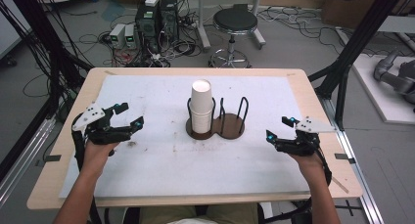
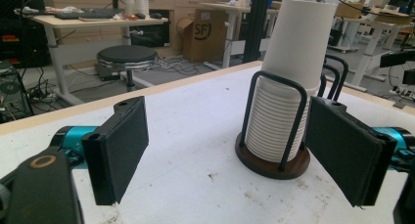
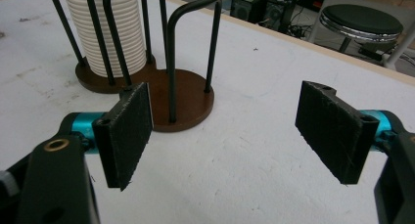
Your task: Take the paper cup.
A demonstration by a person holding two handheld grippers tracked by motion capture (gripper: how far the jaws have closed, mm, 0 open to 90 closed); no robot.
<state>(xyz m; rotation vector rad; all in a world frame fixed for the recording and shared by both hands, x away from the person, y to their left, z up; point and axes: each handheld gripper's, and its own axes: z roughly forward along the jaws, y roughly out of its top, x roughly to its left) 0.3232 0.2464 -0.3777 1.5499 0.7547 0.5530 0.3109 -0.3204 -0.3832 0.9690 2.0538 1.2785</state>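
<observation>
A stack of white paper cups (image 1: pixel 201 106) stands upside down in the left ring of a brown two-place cup holder (image 1: pixel 230 128) with black wire hoops, at the table's middle. The holder's right place is bare. My left gripper (image 1: pixel 129 115) hovers open at the left, well short of the cups (image 2: pixel 288 87), nothing between its pads (image 2: pixel 120 145). My right gripper (image 1: pixel 279 127) is open at the right, apart from the holder (image 3: pixel 181 99), with the cup stack (image 3: pixel 115 33) beyond it.
A white mat (image 1: pixel 161 170) covers the wooden table (image 1: pixel 323 101). Behind the table stand a black stool (image 1: pixel 235 23), computer boxes (image 1: pixel 156 18) and tangled cables on the floor. A black frame post (image 1: pixel 352 43) rises at the right.
</observation>
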